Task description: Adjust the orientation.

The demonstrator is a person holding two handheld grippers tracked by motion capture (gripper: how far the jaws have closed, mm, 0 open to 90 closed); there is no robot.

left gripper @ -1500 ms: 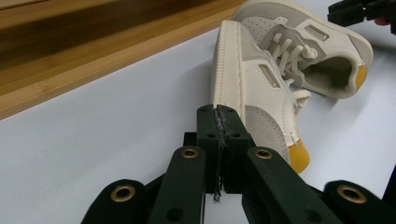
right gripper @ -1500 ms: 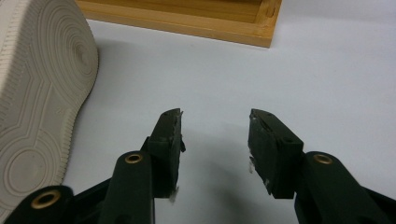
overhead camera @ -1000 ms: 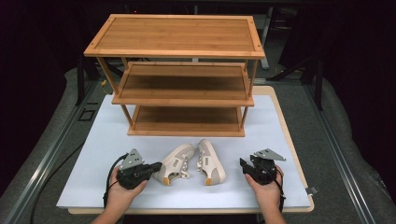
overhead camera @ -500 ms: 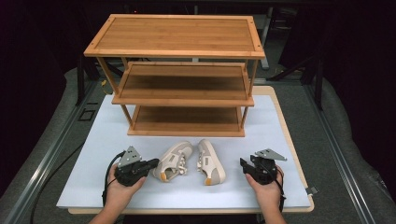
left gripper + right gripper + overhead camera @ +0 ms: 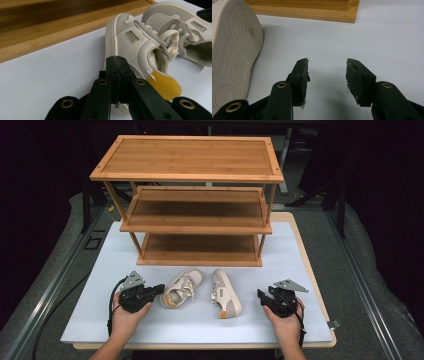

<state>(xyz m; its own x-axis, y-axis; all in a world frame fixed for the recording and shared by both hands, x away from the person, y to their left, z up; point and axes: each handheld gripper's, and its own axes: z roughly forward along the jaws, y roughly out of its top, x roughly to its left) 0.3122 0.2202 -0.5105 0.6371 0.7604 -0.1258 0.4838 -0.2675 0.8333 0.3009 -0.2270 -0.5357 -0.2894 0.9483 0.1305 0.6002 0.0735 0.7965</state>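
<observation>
The 2 shoes lie on the white mat in front of the rack's (image 5: pixel 200 227) bottom shelf: the left shoe (image 5: pixel 181 287) rests on its side with its opening toward the left gripper (image 5: pixel 156 289), likely so the heel rim can be reached. That gripper's jaws are pressed together, empty, just beside the heel. The right shoe (image 5: pixel 226 293) lies sole-out toward the right gripper (image 5: pixel 260 295), whose jaws stand partly apart, empty, near it.

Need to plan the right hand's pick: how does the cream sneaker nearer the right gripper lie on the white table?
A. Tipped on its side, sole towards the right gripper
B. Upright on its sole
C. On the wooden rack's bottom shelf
A: the cream sneaker lies on its side, its ribbed sole facing the open right gripper.
</observation>
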